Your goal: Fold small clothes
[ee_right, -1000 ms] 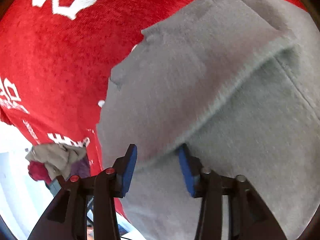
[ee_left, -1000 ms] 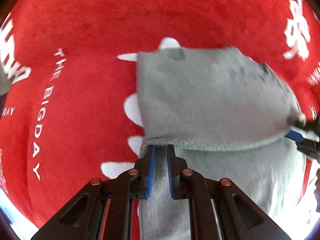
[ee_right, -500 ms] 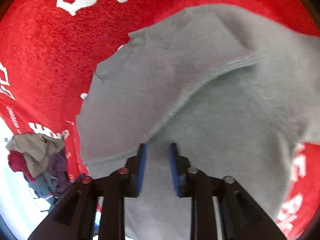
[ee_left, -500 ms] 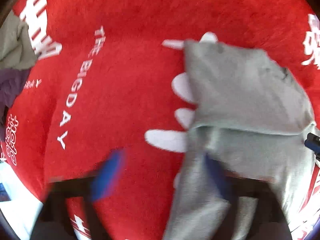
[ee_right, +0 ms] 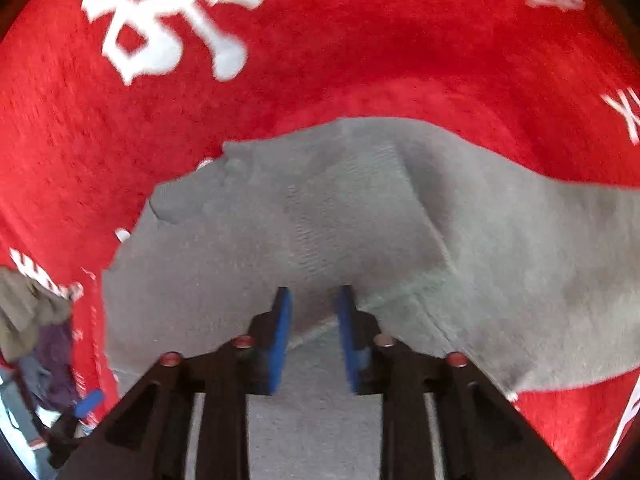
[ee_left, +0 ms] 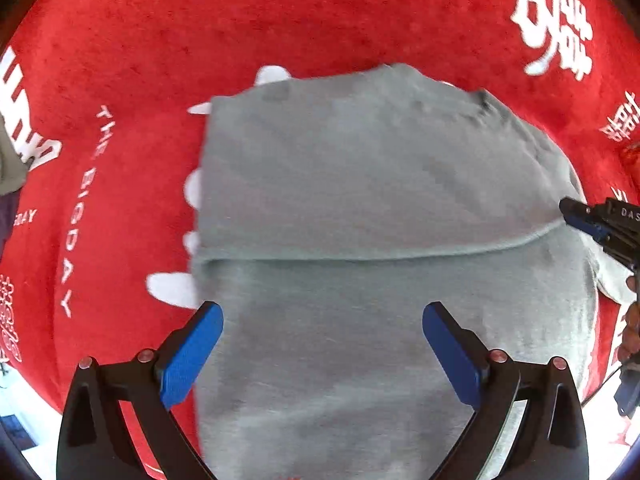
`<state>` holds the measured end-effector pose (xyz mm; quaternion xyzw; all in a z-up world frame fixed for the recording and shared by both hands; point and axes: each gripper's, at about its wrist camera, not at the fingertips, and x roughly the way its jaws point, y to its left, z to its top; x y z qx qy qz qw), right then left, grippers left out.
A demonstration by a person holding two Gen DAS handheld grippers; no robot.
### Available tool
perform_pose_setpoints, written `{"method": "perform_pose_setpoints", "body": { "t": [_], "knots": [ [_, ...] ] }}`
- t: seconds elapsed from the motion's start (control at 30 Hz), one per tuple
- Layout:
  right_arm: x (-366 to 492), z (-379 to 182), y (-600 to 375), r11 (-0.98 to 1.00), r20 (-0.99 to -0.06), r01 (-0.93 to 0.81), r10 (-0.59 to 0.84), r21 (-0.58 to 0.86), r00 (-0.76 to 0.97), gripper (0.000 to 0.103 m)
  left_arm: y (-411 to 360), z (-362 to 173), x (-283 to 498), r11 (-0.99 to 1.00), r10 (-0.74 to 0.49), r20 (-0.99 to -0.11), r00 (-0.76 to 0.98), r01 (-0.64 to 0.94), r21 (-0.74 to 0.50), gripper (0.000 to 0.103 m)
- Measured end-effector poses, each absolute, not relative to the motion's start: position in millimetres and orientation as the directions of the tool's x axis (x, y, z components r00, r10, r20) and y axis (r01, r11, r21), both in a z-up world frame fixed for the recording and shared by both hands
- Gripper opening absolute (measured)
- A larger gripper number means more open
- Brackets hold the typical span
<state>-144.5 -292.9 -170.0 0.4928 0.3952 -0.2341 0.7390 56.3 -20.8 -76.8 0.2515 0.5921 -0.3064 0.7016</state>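
Note:
A small grey garment [ee_left: 372, 200] lies on a red cloth, its far part folded over the near part along a hem line. My left gripper [ee_left: 322, 344] is open wide above the near part, holding nothing. My right gripper [ee_right: 314, 320] has its blue pads close together around the folded edge of the grey garment [ee_right: 360, 220], gripping the fabric. The right gripper also shows at the right edge of the left wrist view [ee_left: 592, 224], at the end of the fold line.
The red cloth [ee_left: 320, 20] with white lettering covers the surface. A pile of other clothes [ee_right: 32, 320] lies at the left edge of the right wrist view. A white surface shows past the cloth's near edge.
My left gripper let go of the grey garment's folded edge and opened wide. My right gripper closed from open onto the fold edge and moved along it.

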Motion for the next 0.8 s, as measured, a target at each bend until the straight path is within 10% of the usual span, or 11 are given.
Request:
{"method": "perform_pose_setpoints", "body": {
  "t": [0.2, 0.8],
  "knots": [
    [-198.8, -180.7, -287.6, 0.322, -0.781, 0.719, 0.130, 0.616, 0.611, 0.041, -37.9, -86.8, 29.1, 0.637, -0.108, -0.994, 0.031, 0.769, -0.045, 0.100],
    [-357.7, -224.1, -312.0, -0.063, -0.731, 0.732, 0.039, 0.678, 0.681, 0.042, -137.3, -87.5, -70.3, 0.467, -0.121, -0.991, -0.064, 0.877, -0.114, 0.100]
  ]
}}
